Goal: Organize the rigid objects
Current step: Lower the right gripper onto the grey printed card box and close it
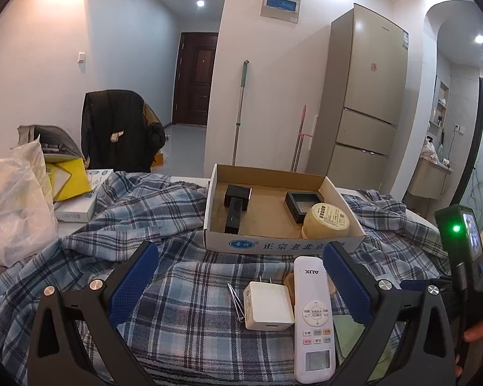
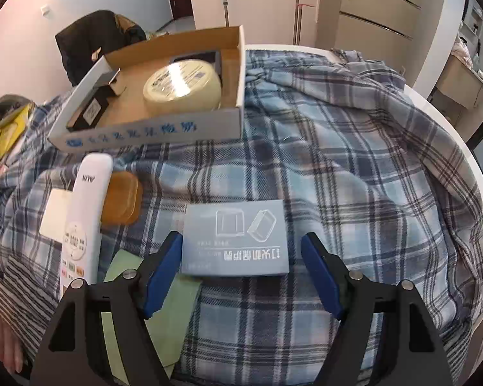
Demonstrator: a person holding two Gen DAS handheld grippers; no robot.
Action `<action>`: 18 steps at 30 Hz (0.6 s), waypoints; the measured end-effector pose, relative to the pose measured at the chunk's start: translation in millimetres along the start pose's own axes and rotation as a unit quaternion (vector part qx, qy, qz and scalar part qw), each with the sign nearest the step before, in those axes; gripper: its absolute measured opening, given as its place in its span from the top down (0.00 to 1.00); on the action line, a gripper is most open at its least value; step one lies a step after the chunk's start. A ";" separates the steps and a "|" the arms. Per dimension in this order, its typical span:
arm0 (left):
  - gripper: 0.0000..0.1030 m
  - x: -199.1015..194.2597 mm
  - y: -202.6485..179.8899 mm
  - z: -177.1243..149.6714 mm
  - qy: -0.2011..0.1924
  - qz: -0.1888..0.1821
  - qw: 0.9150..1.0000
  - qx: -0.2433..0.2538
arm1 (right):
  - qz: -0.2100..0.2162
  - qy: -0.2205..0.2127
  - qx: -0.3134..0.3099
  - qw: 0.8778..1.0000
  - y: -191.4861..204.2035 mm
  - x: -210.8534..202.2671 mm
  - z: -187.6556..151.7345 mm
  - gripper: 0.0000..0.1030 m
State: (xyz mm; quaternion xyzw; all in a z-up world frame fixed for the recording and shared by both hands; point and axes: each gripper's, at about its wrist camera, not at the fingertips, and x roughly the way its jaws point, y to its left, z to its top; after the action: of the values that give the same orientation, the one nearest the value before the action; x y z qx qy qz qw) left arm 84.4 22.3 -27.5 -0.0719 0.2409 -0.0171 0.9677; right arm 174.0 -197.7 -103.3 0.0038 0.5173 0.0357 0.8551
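A shallow cardboard box on the plaid cloth holds a round cream tub, a black tray and a black device. In front of it lie a white AUX remote, a white charger, tweezers and an amber case. My left gripper is open around the charger and remote. My right gripper is open, its pads flanking a small grey-blue box, apart from it.
A green cloth lies under the right gripper's left finger. Plastic bags, a yellow folder and a white box crowd the table's left. A jacket-draped chair and a fridge stand behind.
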 end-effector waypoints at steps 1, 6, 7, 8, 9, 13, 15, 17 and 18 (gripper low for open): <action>0.00 0.1 0.0 0.0 0.001 0.000 1.000 -0.001 | 0.001 0.006 0.002 1.000 -1.2 2.1 0.5 0.26; 0.00 1.3 0.9 0.2 0.006 -0.001 1.000 -0.002 | 0.003 0.017 0.017 1.000 -6.4 6.7 1.0 0.26; 0.00 1.0 1.5 0.0 0.006 -0.001 1.000 -0.005 | -0.002 0.015 0.013 1.000 -5.5 7.3 1.1 0.26; 0.00 0.9 1.9 0.3 0.006 -0.001 1.000 -0.005 | -0.006 0.015 0.008 1.000 -4.0 8.7 0.5 0.26; 0.00 1.3 2.2 0.7 0.006 -0.001 1.000 -0.006 | -0.013 0.013 0.002 1.000 -2.0 9.2 0.2 0.28; 0.00 1.3 2.2 0.7 0.006 -0.001 1.000 -0.005 | -0.020 0.007 -0.006 1.000 -0.8 6.0 0.5 0.39; 0.00 1.3 2.4 0.6 0.007 -0.001 1.000 -0.005 | -0.021 0.001 0.009 1.000 -7.3 3.1 2.2 0.39; 0.00 1.3 2.7 0.6 0.007 -0.001 1.000 -0.005 | -0.026 -0.010 0.022 0.999 -15.4 -2.3 4.5 0.39; 0.00 1.4 2.2 0.6 0.008 0.000 1.000 -0.005 | -0.029 -0.017 0.025 0.999 -18.2 -5.6 5.4 0.39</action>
State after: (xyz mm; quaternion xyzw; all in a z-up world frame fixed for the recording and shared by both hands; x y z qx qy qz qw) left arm 85.9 24.5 -28.0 -0.0769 0.2487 -0.0159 0.9654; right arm 177.2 -216.1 -96.7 0.0105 0.5035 -0.0025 0.8639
